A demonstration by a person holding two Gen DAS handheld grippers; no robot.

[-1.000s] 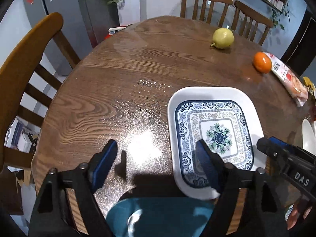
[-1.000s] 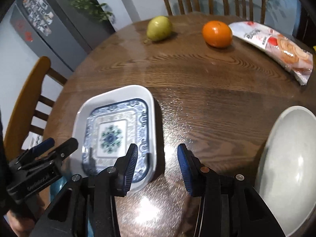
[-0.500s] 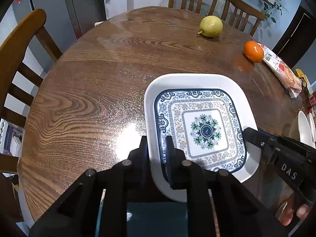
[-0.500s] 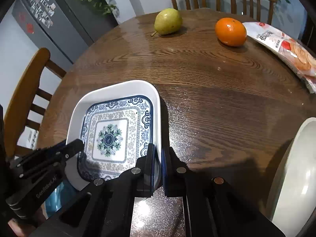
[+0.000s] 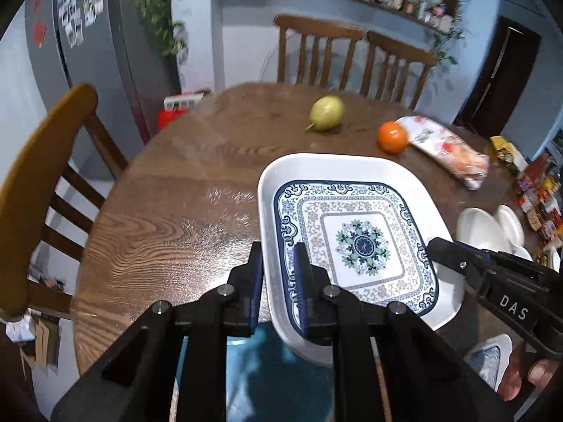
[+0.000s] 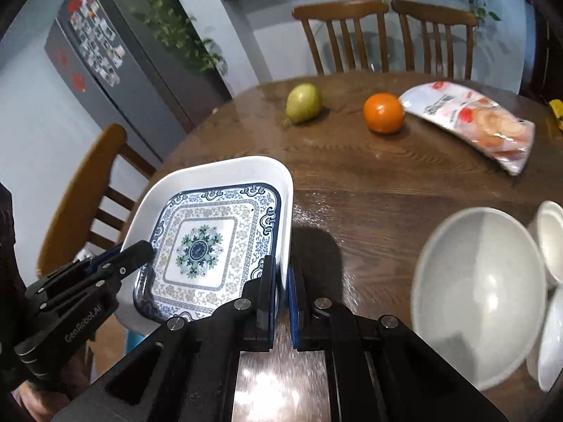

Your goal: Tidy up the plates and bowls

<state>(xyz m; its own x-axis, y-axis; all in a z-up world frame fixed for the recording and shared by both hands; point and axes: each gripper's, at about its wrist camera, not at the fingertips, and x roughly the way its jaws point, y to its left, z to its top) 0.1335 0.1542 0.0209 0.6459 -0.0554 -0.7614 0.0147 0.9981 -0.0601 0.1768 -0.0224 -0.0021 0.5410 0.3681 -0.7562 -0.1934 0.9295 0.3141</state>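
Note:
A square white plate with a blue and green pattern hangs above the round wooden table, held from both sides. My left gripper is shut on the plate's left rim. My right gripper is shut on its right rim. A large white bowl and smaller white bowls sit on the table at the right.
A pear, an orange and a snack packet lie at the table's far side. Wooden chairs ring the table. A teal thing sits below the plate, near me.
Both grippers went from open beside the plate to shut on its opposite rims. The plate has since risen off the table, and both views now show more of the room.

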